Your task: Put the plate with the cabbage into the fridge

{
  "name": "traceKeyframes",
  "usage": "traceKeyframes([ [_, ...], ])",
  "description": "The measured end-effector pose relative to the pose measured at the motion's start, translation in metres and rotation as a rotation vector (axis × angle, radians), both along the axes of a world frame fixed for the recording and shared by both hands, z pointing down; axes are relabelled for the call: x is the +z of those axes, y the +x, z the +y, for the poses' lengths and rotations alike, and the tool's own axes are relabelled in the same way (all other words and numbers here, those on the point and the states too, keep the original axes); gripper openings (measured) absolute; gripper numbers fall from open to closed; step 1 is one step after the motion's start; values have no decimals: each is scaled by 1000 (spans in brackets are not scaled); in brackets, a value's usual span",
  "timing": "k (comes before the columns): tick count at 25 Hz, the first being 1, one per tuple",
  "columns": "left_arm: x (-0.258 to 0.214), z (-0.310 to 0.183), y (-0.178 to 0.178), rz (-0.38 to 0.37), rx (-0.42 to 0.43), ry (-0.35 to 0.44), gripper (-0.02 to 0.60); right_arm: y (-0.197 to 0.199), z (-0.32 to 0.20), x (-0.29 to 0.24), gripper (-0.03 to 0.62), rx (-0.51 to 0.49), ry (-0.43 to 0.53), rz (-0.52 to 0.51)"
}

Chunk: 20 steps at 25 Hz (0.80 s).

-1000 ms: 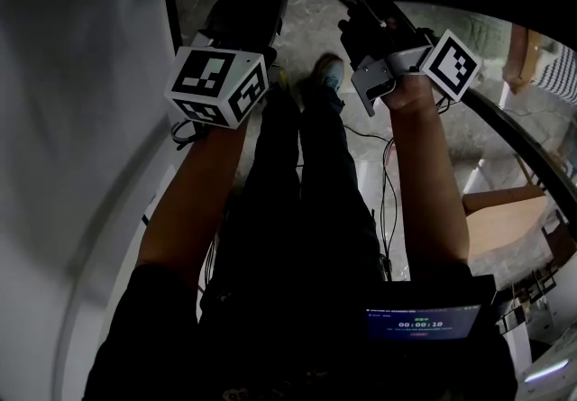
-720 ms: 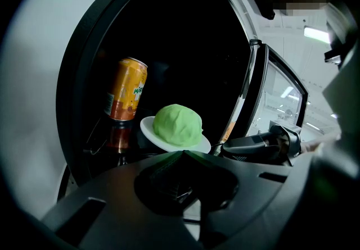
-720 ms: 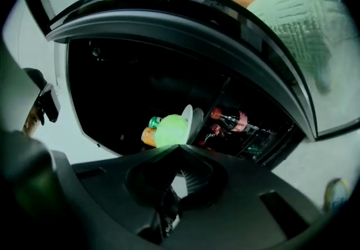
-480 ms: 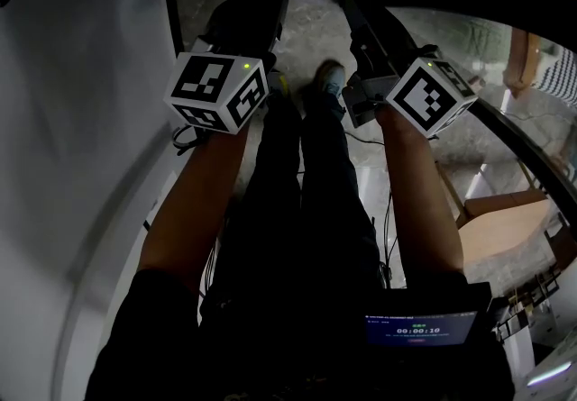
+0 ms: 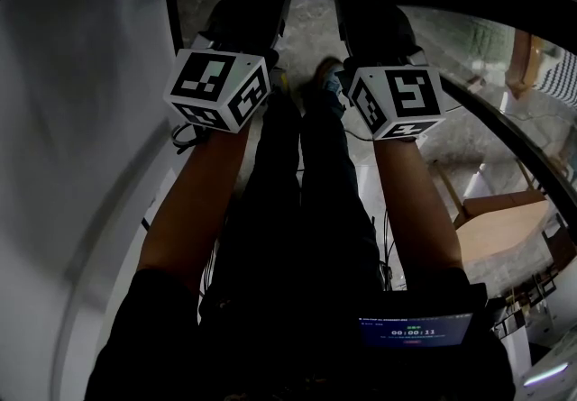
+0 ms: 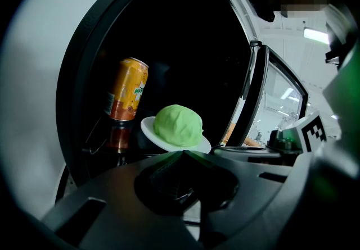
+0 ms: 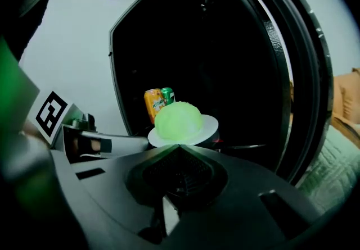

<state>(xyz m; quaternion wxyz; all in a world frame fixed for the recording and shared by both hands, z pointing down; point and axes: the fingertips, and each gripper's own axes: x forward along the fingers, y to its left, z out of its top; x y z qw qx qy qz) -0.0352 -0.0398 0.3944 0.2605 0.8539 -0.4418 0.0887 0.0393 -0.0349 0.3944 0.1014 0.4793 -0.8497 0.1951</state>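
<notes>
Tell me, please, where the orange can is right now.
In the left gripper view, the orange can stands inside the dark fridge, left of and behind the plate with the cabbage.

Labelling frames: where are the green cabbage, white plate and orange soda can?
green cabbage (image 6: 178, 125), left gripper view, dome's middle.
white plate (image 7: 210, 125), right gripper view, bare right rim.
orange soda can (image 6: 128, 89), left gripper view, side wall.

Cabbage (image 6: 178, 125) sits on the plate (image 6: 147, 127), and the plate hangs right at the mouth of the open fridge (image 6: 79, 91). It's between the two grippers: left gripper (image 6: 183, 152) on its left rim, right gripper (image 7: 180, 146) on its right rim, jaws pinched onto it. Inside the fridge, behind the plate and a bit left, there's a can (image 7: 154, 106) with another can (image 7: 167, 96) just beside it on the right. The fridge door (image 6: 264, 103) stands open off to the right.
</notes>
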Motion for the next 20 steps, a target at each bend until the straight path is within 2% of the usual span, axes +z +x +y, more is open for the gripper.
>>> traceKeyframes([
  [5, -1, -4, 5, -6, 5, -7, 3, 1, -5, 0, 3, -23, 11, 38],
  [20, -6, -19, 1, -29, 18, -9, 3, -6, -24, -6, 5, -40, 13, 53],
])
